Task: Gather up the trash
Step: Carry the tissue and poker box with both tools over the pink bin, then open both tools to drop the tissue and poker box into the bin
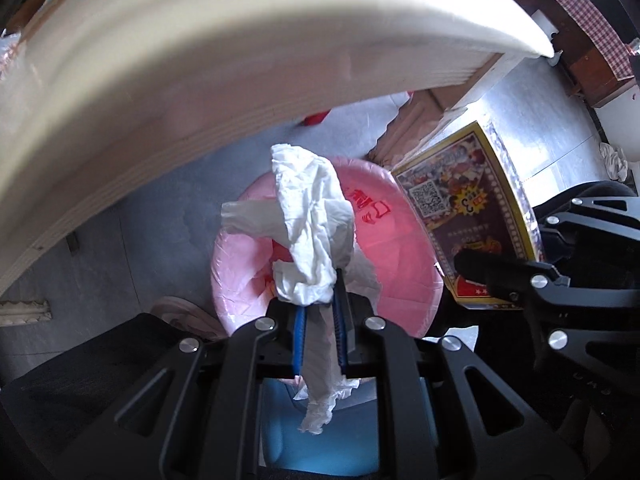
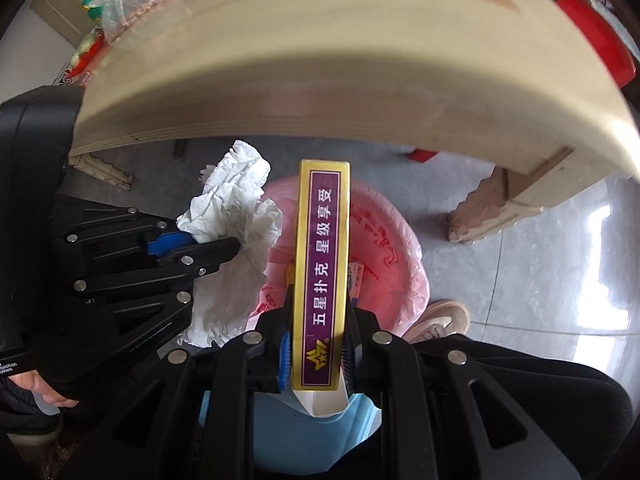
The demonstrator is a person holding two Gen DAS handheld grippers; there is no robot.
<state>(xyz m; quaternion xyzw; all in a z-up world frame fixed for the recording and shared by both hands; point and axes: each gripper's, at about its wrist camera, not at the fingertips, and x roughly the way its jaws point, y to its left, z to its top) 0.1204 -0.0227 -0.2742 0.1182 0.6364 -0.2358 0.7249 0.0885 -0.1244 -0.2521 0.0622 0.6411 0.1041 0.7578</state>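
Left wrist: my left gripper (image 1: 320, 312) pinches limp, feather-light tissue (image 1: 312, 216) mid-wad; my right gripper (image 2: 318, 344) clamps the stiff card box (image 2: 322, 264) over the pink-lined bin (image 1: 400, 248).

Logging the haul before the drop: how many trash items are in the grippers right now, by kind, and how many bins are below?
Crumpled white tissue: 1, clamped in the left gripper
Playing-card box: 1, clamped in the right gripper
Pink-lined bin: 1, below both
Total: 3
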